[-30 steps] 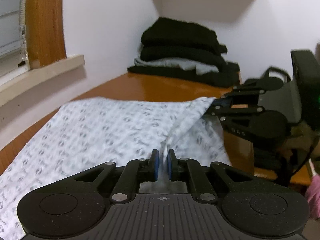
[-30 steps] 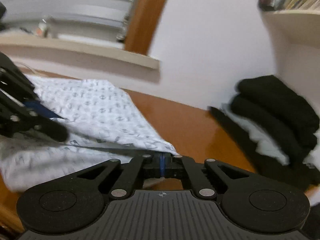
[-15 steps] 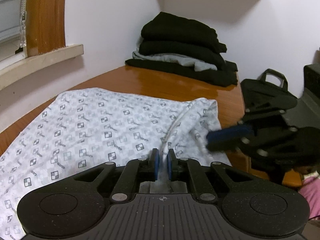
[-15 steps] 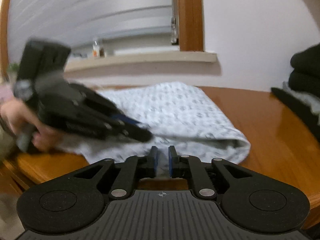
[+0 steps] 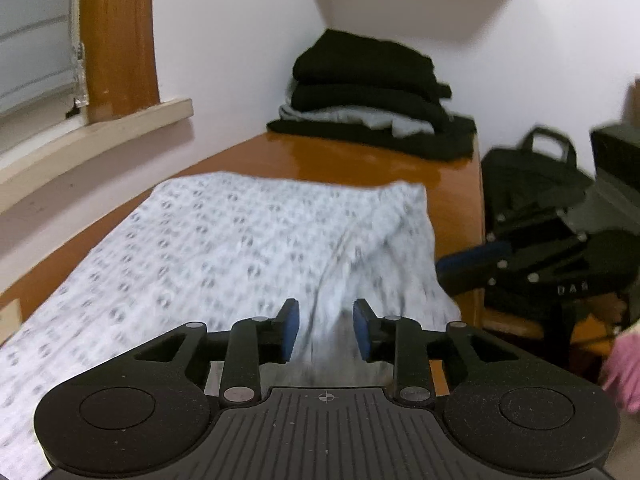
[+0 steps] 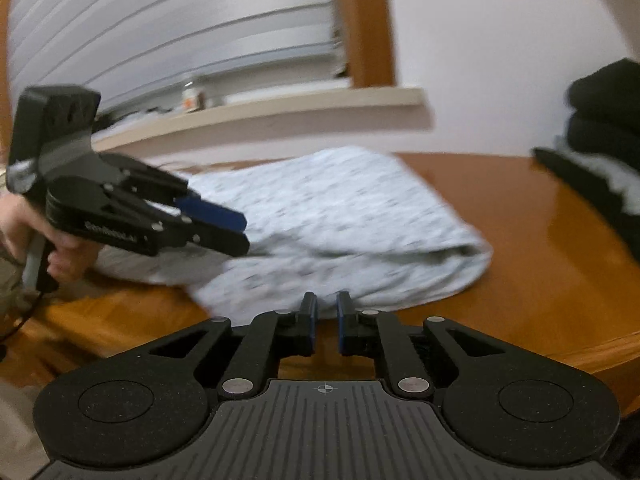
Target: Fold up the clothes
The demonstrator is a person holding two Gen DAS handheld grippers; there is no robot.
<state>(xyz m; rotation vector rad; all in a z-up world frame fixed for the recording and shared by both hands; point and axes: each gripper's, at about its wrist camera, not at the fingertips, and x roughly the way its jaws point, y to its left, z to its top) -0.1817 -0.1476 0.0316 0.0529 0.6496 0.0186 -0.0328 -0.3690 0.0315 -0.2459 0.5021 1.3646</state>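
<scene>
Nearest the left wrist camera, the left gripper (image 5: 326, 330) has its two blue-padded fingers (image 5: 290, 330) spread apart, and they have just been opening. A ridge of the patterned garment (image 5: 224, 248) rises between them, but the pads do not press on it: the cloth is released, probably so that the fold just laid can settle.

In the right wrist view the right gripper (image 6: 324, 322) shows a narrower gap. Its fingers have also just been opening, and nothing sits between them; the cloth's near edge lies just beyond their tips. Both tools read as letting go together after one fold.

The garment, pale with a small repeating print, lies doubled over on the tabletop (image 5: 360, 160), along its near edge. Its rounded fold (image 6: 460, 264) points toward the far end, and one side runs along the wall below the window sill (image 5: 120, 128). It appears flat enough for a further fold.

At the far corner of the tabletop, well apart from the patterned piece, stands one stack of folded clothes (image 5: 372, 96), presumably finished items kept clear of the work area. It appears to hold four pieces, three black and one grey.

The count is two grippers, one garment in work and one stack.
</scene>
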